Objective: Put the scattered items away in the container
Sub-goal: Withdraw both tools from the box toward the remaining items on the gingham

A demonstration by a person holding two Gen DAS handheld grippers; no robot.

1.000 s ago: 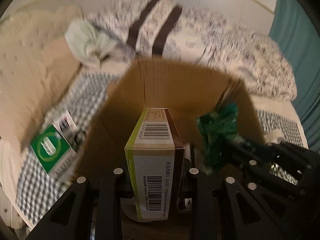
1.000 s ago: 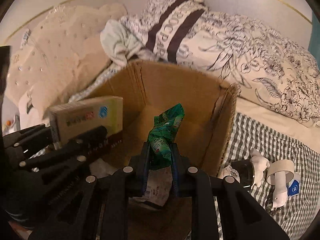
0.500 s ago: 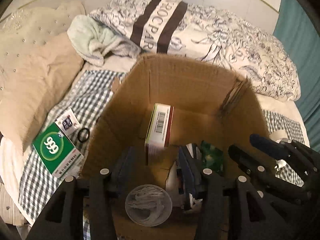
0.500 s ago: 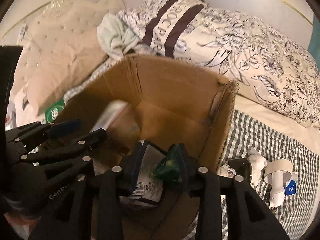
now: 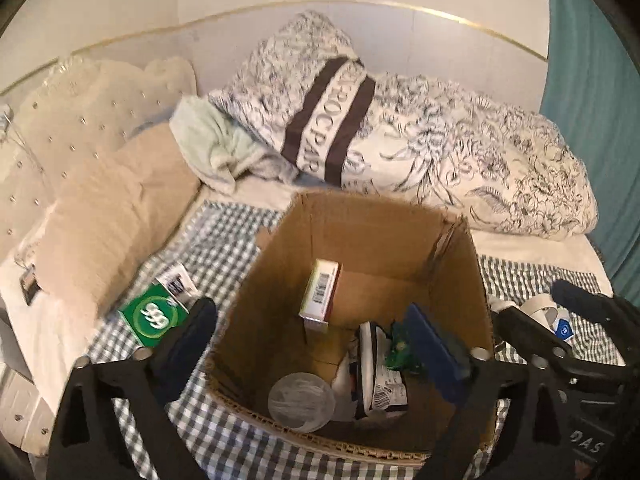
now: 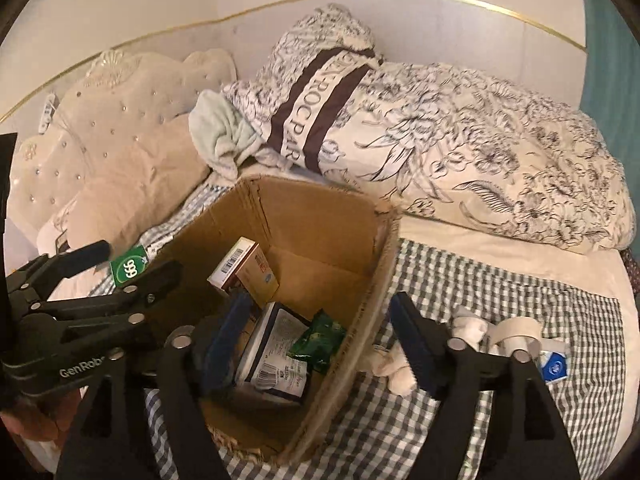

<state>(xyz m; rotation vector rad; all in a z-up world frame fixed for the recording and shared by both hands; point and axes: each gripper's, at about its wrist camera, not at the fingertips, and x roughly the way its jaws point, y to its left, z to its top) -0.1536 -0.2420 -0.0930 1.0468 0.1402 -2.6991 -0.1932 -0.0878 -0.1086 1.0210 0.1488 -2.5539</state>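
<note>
The left gripper [image 5: 308,344] has just been opening and its jaws now stand spread wide with nothing between the pads, framing the cardboard box [image 5: 372,224] below. The right gripper [image 6: 320,336] has also just been opening — one finger over the box, the other outside its right wall, nothing pinched. Inside the box, nearest the left camera at 6 o'clock, lies a clear round lid [image 5: 301,402]; just beside it at 3 o'clock sits a flat white-and-dark packet [image 5: 380,376] with the crumpled green snack bag [image 5: 400,350] against its far side. Farther in, the carton with the barcode [image 5: 322,294] stands on end, leaning on the left wall, its long axis upright and the barcode face toward the camera. Outside the box at 9 o'clock a green "999" box [image 5: 154,320] lies flat on the checked blanket [image 5: 224,248]; at 3 o'clock lie a roll of tape [image 6: 516,330] and white socks [image 6: 400,368]. Beyond — the floral duvet [image 5: 460,160].
</note>
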